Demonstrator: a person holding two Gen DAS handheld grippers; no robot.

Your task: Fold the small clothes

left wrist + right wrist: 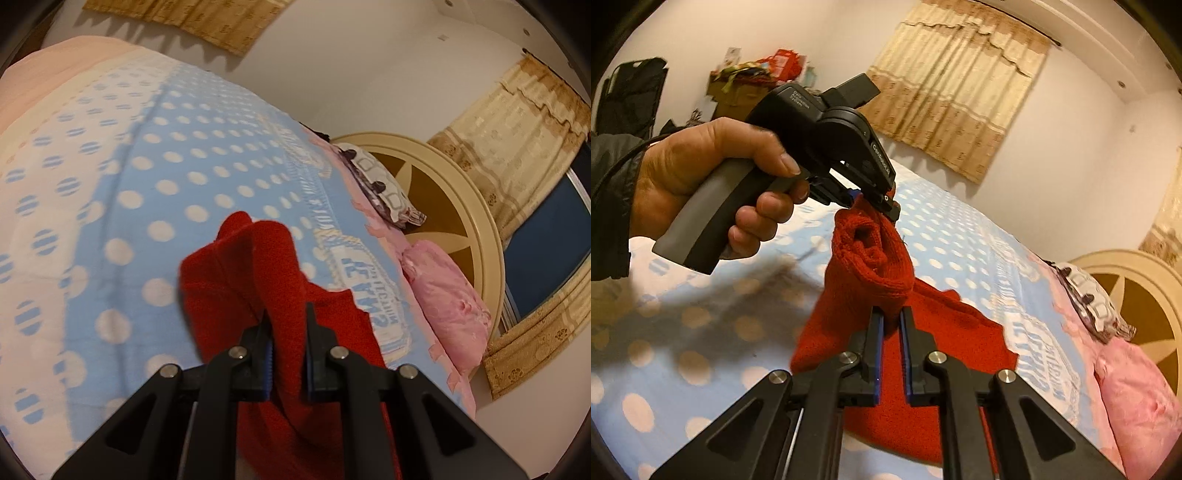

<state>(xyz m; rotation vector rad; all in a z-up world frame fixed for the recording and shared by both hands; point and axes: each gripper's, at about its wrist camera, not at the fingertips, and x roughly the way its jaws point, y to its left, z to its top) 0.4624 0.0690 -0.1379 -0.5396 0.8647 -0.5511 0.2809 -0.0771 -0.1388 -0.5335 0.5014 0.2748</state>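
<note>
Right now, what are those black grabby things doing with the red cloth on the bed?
A person is holding a gripper in each hand and folding a small red knitted garment over the dotted blue blanket. The left gripper has its jaws shut on one part of the cloth, and the right gripper has its jaws shut on another. Part of the cloth hangs lifted between them.

The black body of the left tongs (pixel 872 201) carries the white brand "CenRobo.AI" on its side, and small white lines on its top, too blurred to read. The blue blanket (pixel 960 236) has large woven letters in a border band, not legible.
</note>
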